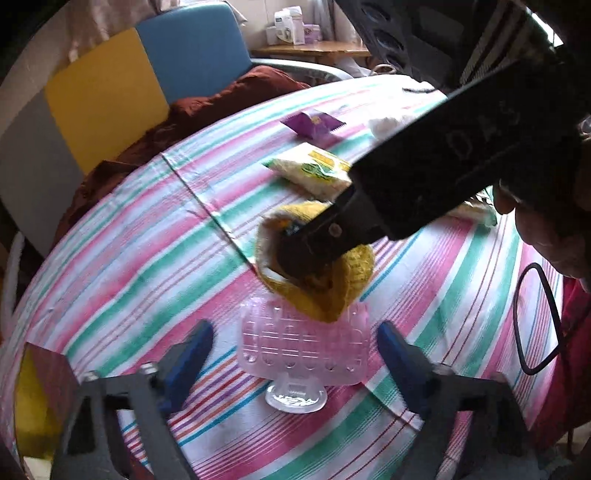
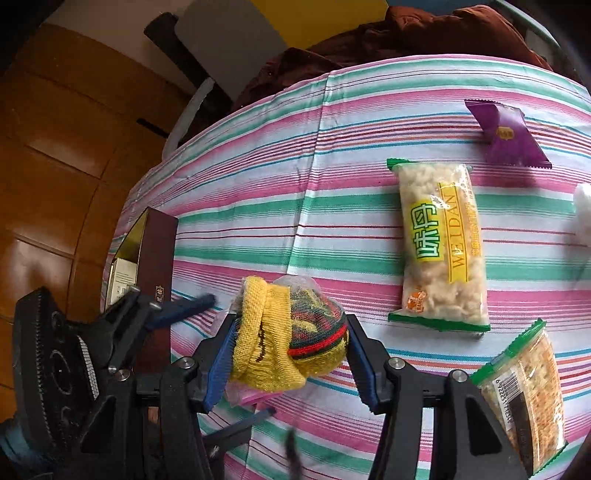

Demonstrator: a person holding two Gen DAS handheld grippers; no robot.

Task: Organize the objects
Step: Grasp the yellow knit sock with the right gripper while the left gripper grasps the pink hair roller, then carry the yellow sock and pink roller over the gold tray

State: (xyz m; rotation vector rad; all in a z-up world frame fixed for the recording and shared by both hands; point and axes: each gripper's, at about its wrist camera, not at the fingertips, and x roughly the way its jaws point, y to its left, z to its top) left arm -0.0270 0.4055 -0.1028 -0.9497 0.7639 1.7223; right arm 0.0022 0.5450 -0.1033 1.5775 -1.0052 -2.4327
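Snack packet [image 2: 524, 398] cut off at the frame edge, white wad [image 2: 583, 212] likewise

On the counter [image 2: 258, 192], the rice-snack packet [image 2: 439, 243] lies between the small wrapped snack [image 2: 506, 134] behind it and the barcoded packet [image 2: 524, 398] nearer, with the open box [image 2: 147, 254] at the left edge.

A maroon garment [image 2: 406, 33] lies heaped past the striped tablecloth [image 2: 258, 177], perhaps over a blue-and-yellow chair [image 1: 147, 74].
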